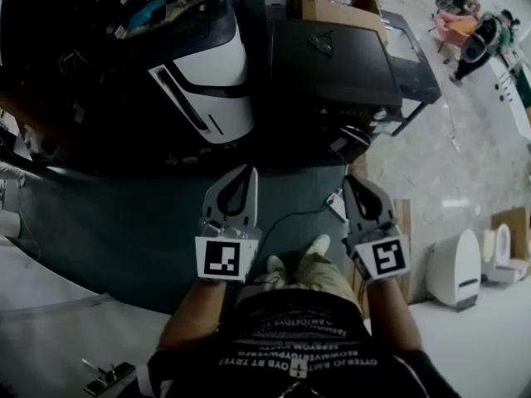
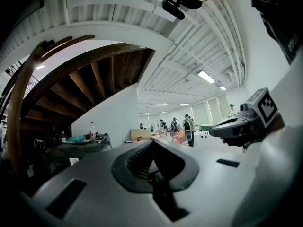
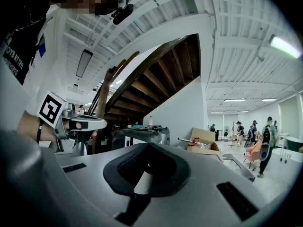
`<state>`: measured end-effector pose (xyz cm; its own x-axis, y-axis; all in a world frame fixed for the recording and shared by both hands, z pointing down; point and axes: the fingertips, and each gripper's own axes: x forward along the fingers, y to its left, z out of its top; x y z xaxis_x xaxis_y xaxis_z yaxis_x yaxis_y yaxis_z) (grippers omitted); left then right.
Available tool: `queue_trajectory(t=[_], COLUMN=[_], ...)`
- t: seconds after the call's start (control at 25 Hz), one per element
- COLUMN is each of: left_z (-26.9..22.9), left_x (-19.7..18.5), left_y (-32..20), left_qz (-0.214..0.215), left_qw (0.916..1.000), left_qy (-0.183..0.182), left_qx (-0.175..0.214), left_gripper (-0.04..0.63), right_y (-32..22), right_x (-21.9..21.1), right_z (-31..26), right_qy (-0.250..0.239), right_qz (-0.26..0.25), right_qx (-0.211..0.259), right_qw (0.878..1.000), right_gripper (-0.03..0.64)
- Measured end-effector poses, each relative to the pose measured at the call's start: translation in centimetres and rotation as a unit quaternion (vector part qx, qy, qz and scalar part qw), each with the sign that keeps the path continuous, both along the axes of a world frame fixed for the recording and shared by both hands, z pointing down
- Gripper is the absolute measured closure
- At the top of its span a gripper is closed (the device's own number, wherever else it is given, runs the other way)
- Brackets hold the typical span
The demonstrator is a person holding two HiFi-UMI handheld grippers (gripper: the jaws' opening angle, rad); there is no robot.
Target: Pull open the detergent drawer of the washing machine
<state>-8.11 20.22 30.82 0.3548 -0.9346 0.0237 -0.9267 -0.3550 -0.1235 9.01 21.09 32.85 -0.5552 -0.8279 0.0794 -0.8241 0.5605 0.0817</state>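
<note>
Drawer itself I can't pick out. The white washer, as I judge it, stands well ahead and left of both jaws, nearer my left gripper. It and the right gripper point level, jaws closed on nothing.

No legible text: only upside-down, unreadable white lettering across the person's black shirt.

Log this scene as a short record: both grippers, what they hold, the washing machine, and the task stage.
left gripper: shut, empty, held level
right gripper: shut, empty, held level
washing machine: beyond the left gripper, untouched
detergent drawer: cannot be made out
task stage: not begun; both grippers apart from the machine
</note>
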Motion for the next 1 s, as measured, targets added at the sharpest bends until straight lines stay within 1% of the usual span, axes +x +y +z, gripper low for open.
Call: queue_trajectory(t=[0.28,0.6,1.0], left_z=[-0.1,0.2,0.1], left_x=[-0.6,-1.3,-2.9], left_y=[0.1,0.4,0.5], left_qz=[-0.001,-0.002,-0.004], left_qw=[1.0000,1.0000,1.0000], left_qy=[-0.003,-0.003,0.005], left_qx=[0.000,-0.002,0.000], left_gripper=[0.591,0.591,0.591], right_y=[0.2,0.3,0.2], right_x=[-0.5,-1.2,-2.2], right_z=[-0.4,-0.2,-0.3], right_qy=[-0.019,-0.013,-0.007], right_qz=[-0.005,-0.004,0.002], right_qx=[0.007,0.011,0.006], right_qw=[1.000,1.000,1.000], right_gripper=[0.614,0.614,0.614])
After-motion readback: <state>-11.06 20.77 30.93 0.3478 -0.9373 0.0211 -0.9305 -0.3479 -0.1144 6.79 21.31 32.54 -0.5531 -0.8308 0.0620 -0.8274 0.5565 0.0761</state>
